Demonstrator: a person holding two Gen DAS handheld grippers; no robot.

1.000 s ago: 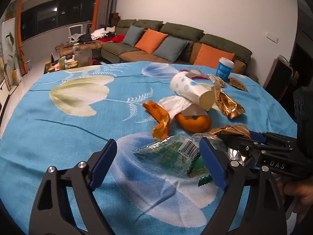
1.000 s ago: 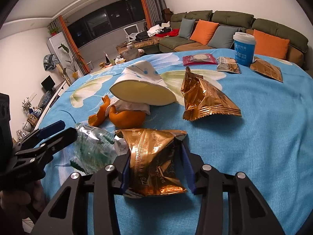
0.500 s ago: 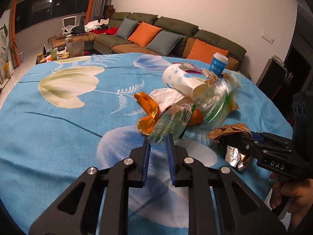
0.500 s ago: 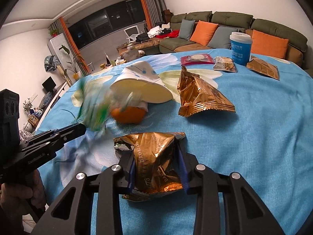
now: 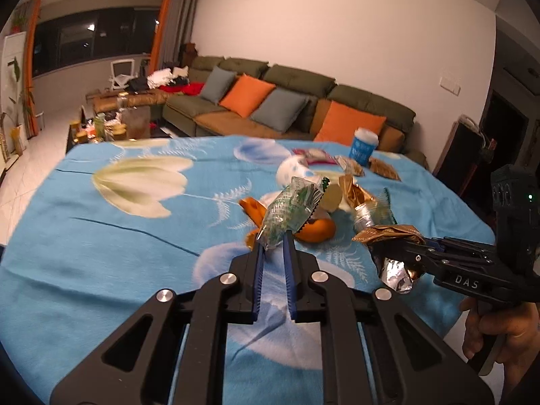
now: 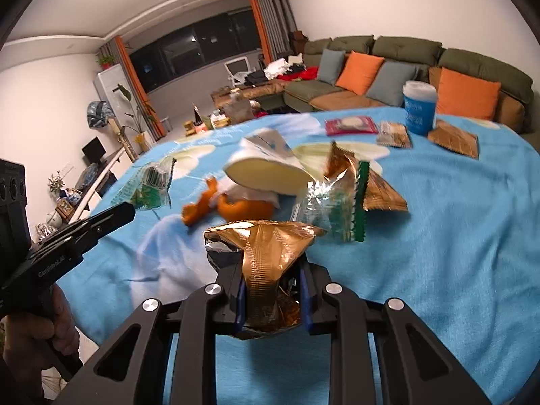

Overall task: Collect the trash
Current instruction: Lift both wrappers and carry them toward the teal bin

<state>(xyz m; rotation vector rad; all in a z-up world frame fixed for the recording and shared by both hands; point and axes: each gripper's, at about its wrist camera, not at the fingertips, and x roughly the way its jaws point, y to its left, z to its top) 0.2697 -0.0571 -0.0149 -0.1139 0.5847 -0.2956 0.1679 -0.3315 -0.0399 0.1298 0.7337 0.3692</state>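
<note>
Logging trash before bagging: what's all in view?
paper cup: 1, white with blue dots, tipped over
blue cup: 1, blue, white lid, far edge
clear-green wrapper: 2, clear with green print, one in left jaws, another by paper cup
gold wrapper: 3, gold, one in right jaws, one beside paper cup, one by blue cup
orange peel: 2 pieces, orange, by paper cup
red packet: 1, red, far side
small packet: 1, brownish, beside red packet
tablecloth: 1, blue floral, over table
left gripper: 1, black, shut on clear-green wrapper
right gripper: 1, black, jaws just been closing on gold wrapper
hands: 2, on gripper handles
</note>
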